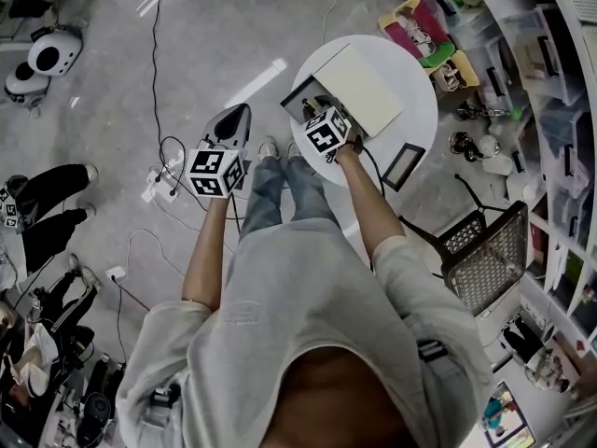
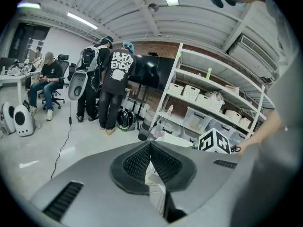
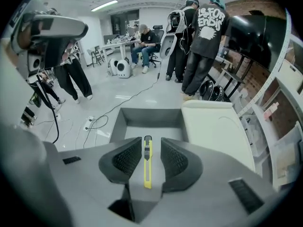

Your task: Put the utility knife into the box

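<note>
Steeply downward head view and close right gripper view share the box [image 3: 150, 117].

1. Black T-shirt [image 2: 119, 70], worn by a person standing with back turned, just left of the shelf rack [image 2: 215, 96]: white block print across the back, "IS FOR" over "ENDIN"; further letters are lost at the edge, and a white splash design sits below.
2. Marker cube [image 2: 215, 142], in front of the rack's lower shelves: black-and-white square code patterns, no letters.
3. Rack bins and bottles: labels too small to read.
</note>
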`<state>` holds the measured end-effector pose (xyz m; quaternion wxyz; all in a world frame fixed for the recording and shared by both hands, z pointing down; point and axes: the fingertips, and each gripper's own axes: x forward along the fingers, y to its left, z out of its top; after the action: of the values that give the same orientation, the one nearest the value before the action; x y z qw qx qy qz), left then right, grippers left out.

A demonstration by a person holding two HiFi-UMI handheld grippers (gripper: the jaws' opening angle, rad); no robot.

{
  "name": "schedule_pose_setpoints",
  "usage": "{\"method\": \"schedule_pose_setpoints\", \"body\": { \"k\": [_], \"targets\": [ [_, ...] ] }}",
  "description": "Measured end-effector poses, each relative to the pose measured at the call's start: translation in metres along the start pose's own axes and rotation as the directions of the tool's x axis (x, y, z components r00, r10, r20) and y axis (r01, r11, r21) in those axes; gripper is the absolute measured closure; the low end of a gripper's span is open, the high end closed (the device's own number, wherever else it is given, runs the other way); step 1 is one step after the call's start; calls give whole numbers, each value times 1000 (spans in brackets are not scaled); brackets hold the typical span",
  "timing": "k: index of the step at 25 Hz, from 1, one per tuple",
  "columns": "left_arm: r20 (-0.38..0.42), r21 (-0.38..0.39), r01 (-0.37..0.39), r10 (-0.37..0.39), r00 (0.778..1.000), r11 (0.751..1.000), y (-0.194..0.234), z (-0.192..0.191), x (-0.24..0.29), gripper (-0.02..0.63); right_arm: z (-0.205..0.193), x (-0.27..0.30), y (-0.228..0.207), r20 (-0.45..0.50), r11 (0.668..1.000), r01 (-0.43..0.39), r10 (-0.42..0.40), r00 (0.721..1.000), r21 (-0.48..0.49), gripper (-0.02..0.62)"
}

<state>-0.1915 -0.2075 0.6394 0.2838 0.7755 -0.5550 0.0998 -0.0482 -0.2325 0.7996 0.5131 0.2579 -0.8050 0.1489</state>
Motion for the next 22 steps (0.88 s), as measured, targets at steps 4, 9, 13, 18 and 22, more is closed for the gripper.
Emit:
{"method": "schedule_pose_setpoints", "body": {
  "k": [4, 9, 13, 18, 22],
  "targets": [
    [6, 8, 7, -7, 1000, 1000, -3, 3, 0, 586, 9, -19, -8, 68, 999, 39, -41, 997, 36, 493],
    [13, 22, 20, -20, 1000, 1000, -7, 11, 5, 586, 15, -41, -23, 133, 991, 101, -113, 985, 93, 537],
    [21, 31, 29, -30, 999, 999, -11, 18, 8, 586, 17, -55, -29, 182, 982, 98, -128, 975, 164, 563],
    [34, 45, 32, -33, 999, 998, -16, 28, 9, 586, 23, -82, -48, 289, 947, 75, -170, 942, 313, 566],
    [54, 56, 31, -34, 998, 998, -18, 39, 6, 586, 33, -110, -67, 364, 919, 77, -228, 903, 385, 566]
  ]
}}
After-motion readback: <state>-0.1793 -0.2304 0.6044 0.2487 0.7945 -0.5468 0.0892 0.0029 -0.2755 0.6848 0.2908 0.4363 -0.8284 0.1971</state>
